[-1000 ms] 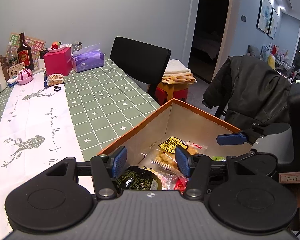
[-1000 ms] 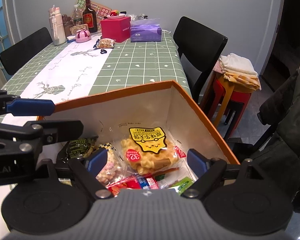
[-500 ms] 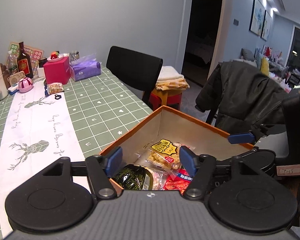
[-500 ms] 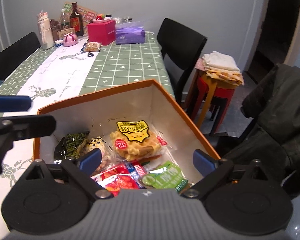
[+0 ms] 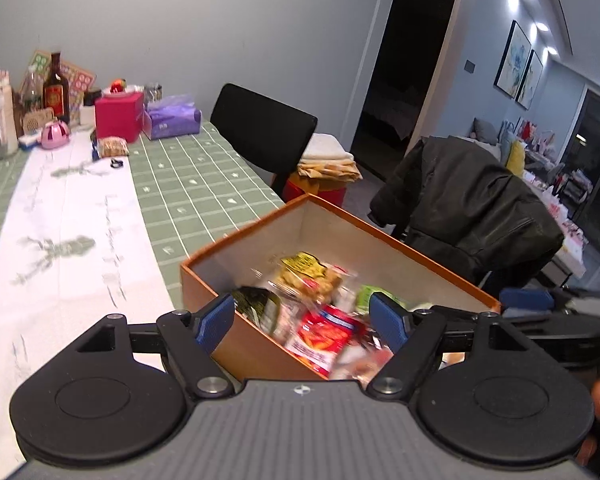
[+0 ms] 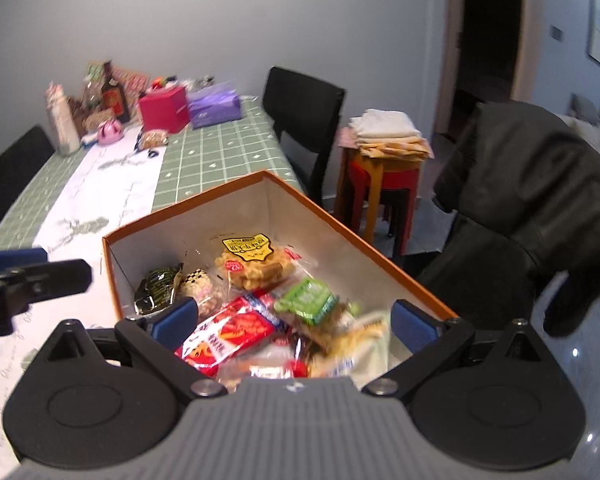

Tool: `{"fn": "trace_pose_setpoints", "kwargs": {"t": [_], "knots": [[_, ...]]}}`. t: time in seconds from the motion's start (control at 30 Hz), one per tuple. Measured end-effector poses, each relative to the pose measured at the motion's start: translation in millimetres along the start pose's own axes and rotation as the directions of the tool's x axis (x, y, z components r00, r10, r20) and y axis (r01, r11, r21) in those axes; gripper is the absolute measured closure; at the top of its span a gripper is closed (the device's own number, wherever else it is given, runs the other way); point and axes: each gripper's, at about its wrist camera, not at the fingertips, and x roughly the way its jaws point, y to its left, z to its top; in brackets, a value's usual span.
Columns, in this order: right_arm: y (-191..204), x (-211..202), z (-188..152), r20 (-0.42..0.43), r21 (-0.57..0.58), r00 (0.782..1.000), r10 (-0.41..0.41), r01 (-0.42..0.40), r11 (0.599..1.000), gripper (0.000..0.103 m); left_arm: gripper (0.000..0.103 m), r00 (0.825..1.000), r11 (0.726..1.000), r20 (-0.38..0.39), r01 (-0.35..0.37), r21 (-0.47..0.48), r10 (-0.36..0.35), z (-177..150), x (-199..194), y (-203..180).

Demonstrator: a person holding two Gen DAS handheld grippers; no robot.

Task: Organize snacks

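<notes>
My left gripper (image 5: 302, 322) and right gripper (image 6: 293, 320): both just opening wide, holding nothing, above the orange box (image 6: 188, 216). Inside it: snack packets (image 6: 252, 260).

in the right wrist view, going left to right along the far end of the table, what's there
White bottle → dark bottle → red box → purple tissue pack. Beyond the table: black chair, stool with folded cloths, dark jacket.
</notes>
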Motion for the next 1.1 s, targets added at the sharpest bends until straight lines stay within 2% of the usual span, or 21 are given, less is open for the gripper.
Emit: {"fn": "trace_pose_setpoints", "kwargs": {"t": [0.1,0.3,0.5,1.1], "knots": [[2.2,-16.8,-8.4,-0.010,0.037,0.998,-0.065,0.065,0.997,0.003,0.010,0.999,0.999,-0.007,-0.032,0.020,0.033,-11.6,-4.5,-12.7],[2.9,-30.5,-18.3,-0.018,0.055,0.985,-0.170,0.170,0.984,0.003,0.006,0.997,0.988,-0.004,-0.078,0.132,0.080,-27.8,-5.3,-37.8],[-2.6,-23.7,-19.1,-0.070,0.080,0.986,-0.150,0.156,0.985,0.003,0.006,0.998,0.993,-0.015,-0.061,0.099,0.063,-27.2,-2.7,-34.3],[-4.2,-18.2,-20.2,-0.102,0.057,0.983,-0.153,0.159,0.986,0.003,0.006,0.997,0.997,-0.066,-0.043,0.065,0.047,-30.1,5.6,-31.7]]}}
